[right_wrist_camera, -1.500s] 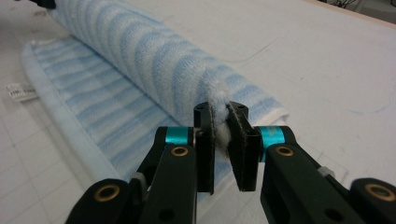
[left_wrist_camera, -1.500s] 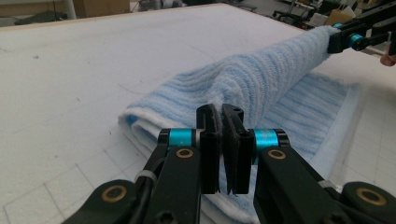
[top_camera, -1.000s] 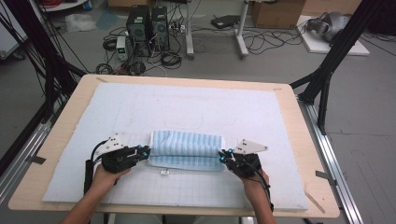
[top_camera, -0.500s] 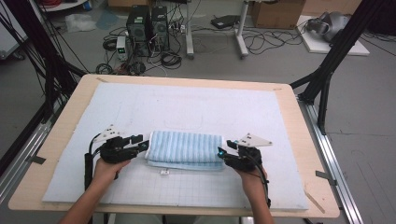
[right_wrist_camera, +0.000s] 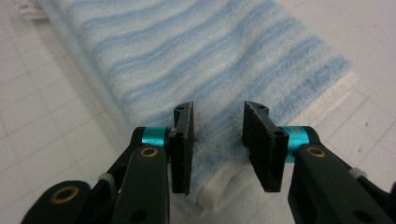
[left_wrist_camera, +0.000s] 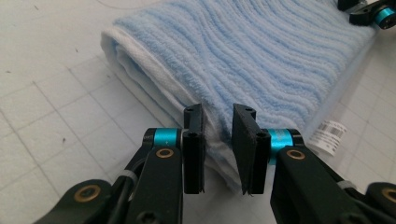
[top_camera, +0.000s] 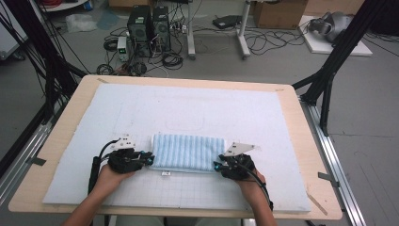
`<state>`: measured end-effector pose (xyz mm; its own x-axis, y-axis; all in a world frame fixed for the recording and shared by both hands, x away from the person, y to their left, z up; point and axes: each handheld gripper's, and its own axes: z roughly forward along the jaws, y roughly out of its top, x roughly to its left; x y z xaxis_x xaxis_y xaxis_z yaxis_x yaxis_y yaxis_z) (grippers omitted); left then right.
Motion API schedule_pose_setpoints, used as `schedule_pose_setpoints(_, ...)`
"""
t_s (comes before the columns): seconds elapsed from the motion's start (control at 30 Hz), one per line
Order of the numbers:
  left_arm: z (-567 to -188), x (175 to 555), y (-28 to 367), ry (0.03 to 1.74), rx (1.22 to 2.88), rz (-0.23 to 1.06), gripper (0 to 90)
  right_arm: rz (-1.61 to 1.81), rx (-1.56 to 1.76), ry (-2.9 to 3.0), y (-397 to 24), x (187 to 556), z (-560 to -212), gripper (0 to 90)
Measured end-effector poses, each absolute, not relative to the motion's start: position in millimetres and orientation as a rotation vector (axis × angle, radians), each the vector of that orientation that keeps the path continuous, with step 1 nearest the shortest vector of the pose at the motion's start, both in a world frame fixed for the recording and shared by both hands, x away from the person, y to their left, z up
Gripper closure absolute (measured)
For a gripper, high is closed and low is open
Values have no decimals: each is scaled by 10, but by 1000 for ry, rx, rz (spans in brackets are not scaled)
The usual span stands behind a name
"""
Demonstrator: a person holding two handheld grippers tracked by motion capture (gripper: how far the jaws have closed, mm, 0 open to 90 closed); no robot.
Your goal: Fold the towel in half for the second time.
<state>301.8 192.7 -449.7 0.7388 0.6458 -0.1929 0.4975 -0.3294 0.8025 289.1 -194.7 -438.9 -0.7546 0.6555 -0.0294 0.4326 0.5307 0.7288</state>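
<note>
A folded light-blue striped towel (top_camera: 188, 151) lies on the white gridded mat (top_camera: 197, 108), with a small barcode label (top_camera: 165, 173) at its near edge. My left gripper (top_camera: 149, 159) is at the towel's near left corner. In the left gripper view the towel (left_wrist_camera: 261, 60) runs its folded edge between my left gripper's (left_wrist_camera: 218, 116) jaws, which have just been closing but still show a gap. My right gripper (top_camera: 217, 165) is at the near right corner. There the towel (right_wrist_camera: 187, 60) lies under and between my right gripper's (right_wrist_camera: 218, 114) jaws, also just closing, also apart.
The mat covers a wooden table (top_camera: 61, 141). Black frame legs (top_camera: 329, 70) stand at its left and right far corners. Computers and cables (top_camera: 148, 28) sit on the floor beyond. The label (left_wrist_camera: 329, 136) sticks out beside the left jaws.
Both grippers drew slightly away from the towel's ends half a second ago. They have now come back in to its near corners with narrower jaws. The towel has stayed put.
</note>
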Motion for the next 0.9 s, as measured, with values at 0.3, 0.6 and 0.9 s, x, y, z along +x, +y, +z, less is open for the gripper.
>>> schedule_pose_setpoints(0.3, -4405, 2943, 1966, 834, 2029, 210, 727, 1004, 828, 2527, -1941, 2812, -4334, 578)
schedule_pose_setpoints(0.6, -4325, 3352, 1919, 870, 1837, 272, 648, 1220, 1031, 2269, -1929, 3189, -4291, 592)
schedule_pose_setpoints(0.9, -4492, 3490, 1740, 916, 1988, 320, 656, 1075, 1048, 2322, -1838, 3394, -4447, 564)
